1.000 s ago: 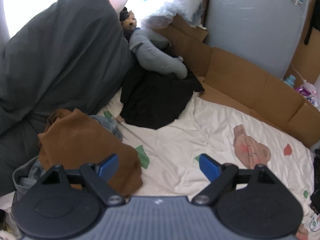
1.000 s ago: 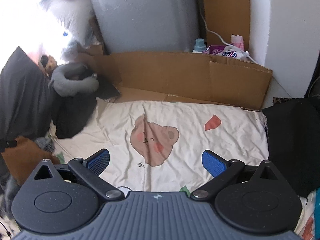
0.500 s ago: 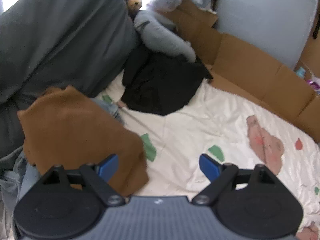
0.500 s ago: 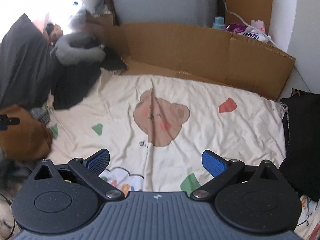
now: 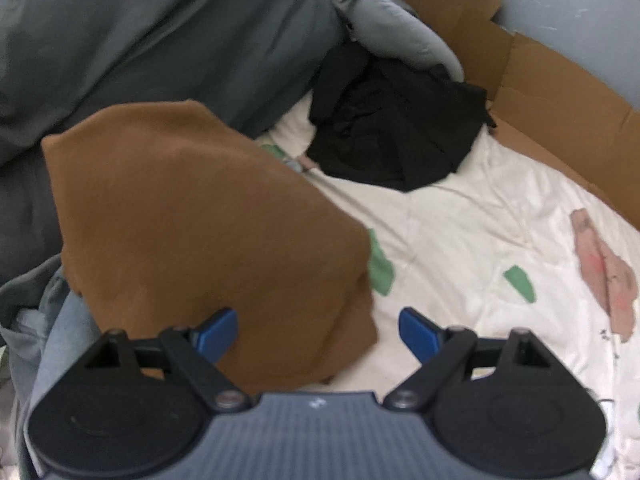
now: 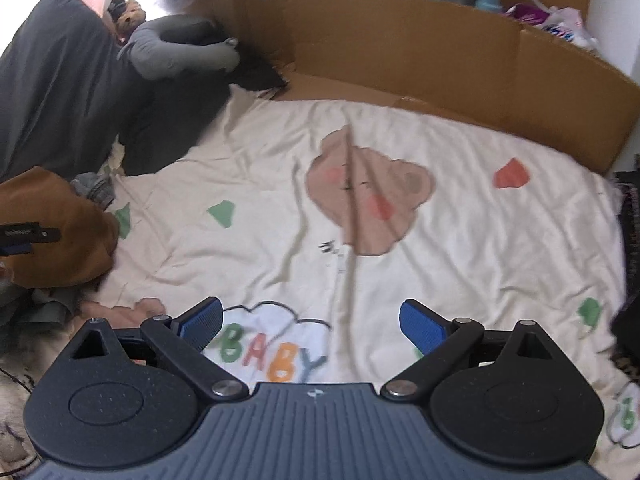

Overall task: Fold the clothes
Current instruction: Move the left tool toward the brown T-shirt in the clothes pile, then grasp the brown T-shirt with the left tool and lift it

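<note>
My left gripper (image 5: pixel 316 330) gapes wide, empty, above the brown garment (image 5: pixel 192 220) – right gripper (image 6: pixel 312 322) equally spread over the cartoon-print sheet (image 6: pixel 460 260)

Cream printed bedsheet (image 6: pixel 460 240) edged by cardboard (image 6: pixel 420 48) (bright window light beyond).

I have both grippers tipped steeply downward. My left gripper (image 5: pixel 318 328) has its jaws spread wide with nothing pinched between the blue pads (image 5: pixel 218 330). My right gripper (image 6: pixel 312 322) is spread just as wide, pads (image 6: pixel 420 324) bare.
</note>
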Demonstrator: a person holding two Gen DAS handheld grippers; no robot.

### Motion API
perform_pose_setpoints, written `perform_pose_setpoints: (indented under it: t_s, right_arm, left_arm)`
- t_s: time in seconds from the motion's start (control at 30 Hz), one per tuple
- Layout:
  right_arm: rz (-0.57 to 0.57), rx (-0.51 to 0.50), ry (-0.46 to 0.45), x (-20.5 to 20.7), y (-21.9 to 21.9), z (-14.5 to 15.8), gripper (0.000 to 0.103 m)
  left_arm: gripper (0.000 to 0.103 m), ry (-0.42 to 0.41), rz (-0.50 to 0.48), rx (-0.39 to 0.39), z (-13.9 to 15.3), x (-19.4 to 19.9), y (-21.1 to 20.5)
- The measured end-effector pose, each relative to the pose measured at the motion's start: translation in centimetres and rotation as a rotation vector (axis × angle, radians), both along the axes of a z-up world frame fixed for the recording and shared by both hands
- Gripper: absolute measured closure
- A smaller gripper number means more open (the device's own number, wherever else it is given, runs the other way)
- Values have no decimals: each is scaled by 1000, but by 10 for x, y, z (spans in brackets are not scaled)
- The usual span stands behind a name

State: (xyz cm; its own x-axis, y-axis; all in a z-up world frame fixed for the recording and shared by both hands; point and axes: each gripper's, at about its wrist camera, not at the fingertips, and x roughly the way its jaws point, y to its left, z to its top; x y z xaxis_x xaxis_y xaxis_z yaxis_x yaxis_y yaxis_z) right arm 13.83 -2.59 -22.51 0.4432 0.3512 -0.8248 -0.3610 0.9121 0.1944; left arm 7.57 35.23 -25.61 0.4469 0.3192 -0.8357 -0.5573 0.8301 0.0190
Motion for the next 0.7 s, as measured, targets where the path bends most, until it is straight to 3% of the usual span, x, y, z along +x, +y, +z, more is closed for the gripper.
perform_pose_setpoints:
  t_s: [0.13,0.3,0.43,0.53,0.7]
  right_arm:
    - [49,49,3,3,21,-8,6]
    - [105,39,10,8,42,-18,5]
    - [73,44,18,12,40,-18,5]
    - [45,43,40,11,35,-23,5]
    - [38,30,45,7,32,-28,5]
  left_arm:
    - [13,-31,23,13,-9,-5,5]
    - [16,-37,58,60,-19,-6,10]
    - [17,-53,120,85,-4,-19,8]
    - [9,-59,140,140,10,-28,10]
    - [9,-71,183,63,3,-37,41]
